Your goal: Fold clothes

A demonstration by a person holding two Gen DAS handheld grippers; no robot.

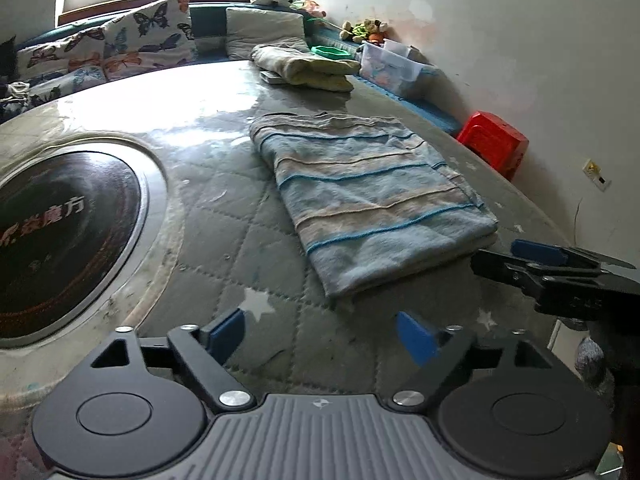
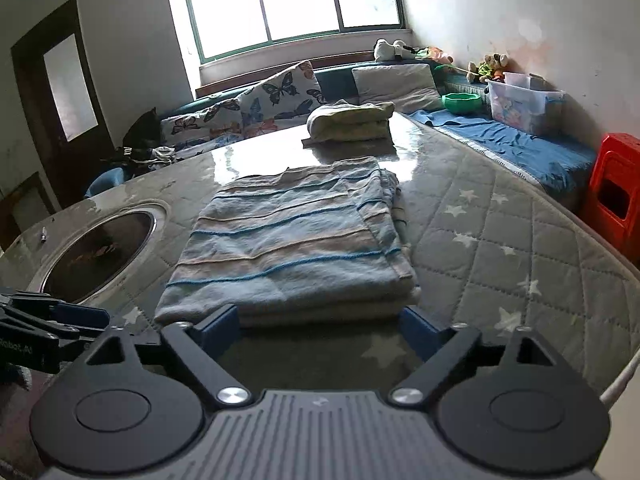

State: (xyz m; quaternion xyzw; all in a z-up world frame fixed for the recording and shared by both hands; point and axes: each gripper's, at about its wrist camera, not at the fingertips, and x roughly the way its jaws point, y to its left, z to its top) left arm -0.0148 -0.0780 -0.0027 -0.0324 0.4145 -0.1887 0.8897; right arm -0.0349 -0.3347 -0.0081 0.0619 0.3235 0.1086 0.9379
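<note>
A folded blue and beige striped cloth [image 1: 368, 196] [image 2: 288, 244] lies flat on the quilted grey mattress [image 1: 224, 240] [image 2: 500, 240]. My left gripper [image 1: 324, 336] stands open just short of the cloth's near left corner, with only mattress between its blue pads. My right gripper [image 2: 320, 324] is open too, its pads flanking the cloth's near edge without pressing it. In the left wrist view, the right gripper [image 1: 552, 268] shows at the right edge, beside the cloth's near corner. A second folded cloth, pale yellow [image 1: 308, 66] [image 2: 352, 122], rests at the far end.
A round dark inset with a metal rim [image 1: 60, 240] [image 2: 100, 252] sits in the mattress to the left. Butterfly pillows [image 1: 120, 44] [image 2: 260, 104] line the far side. A clear storage box [image 1: 390, 66] [image 2: 520, 104], a green bowl [image 2: 460, 102] and a red stool [image 1: 494, 142] [image 2: 616, 196] stand along the right wall.
</note>
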